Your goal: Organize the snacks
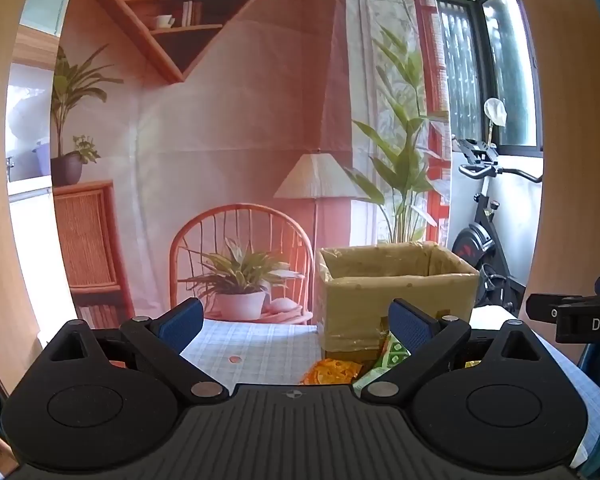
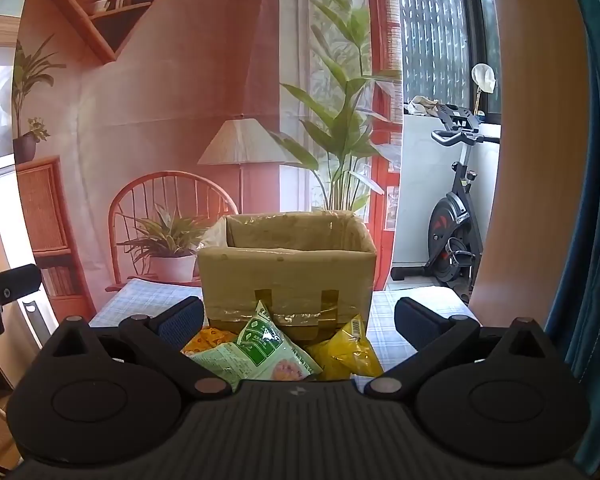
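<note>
- My left gripper (image 1: 298, 322) hangs with its jaws spread wide and nothing between them, above the surface covered in a pale blue checked cloth (image 1: 260, 344).
- Through its camera, the open brown cardboard box lined with clear plastic (image 1: 396, 288) stands on the surface right of centre, and I cannot see what lies inside it.
- At the foot of the box, on its near side, lies an orange patterned snack packet (image 1: 332, 372), with a light green snack bag (image 1: 388, 356) just beside it on the right, partly hidden behind the right-hand blue pad.
- My right gripper (image 2: 299, 320) is likewise wide open and grips nothing; it faces the cardboard box (image 2: 288, 276) almost head-on.
- From this camera, three packets sit against the taped front wall of the box: the orange packet (image 2: 206, 338) on the left, the green bag (image 2: 260, 352) in the middle leaning up against the box, and a yellow crinkled snack bag (image 2: 350, 350) on the right.
- The green bag overlaps the orange packet and touches the yellow one.
- Far right, off the surface, a black exercise bike (image 2: 454, 216) stands by the window.
</note>
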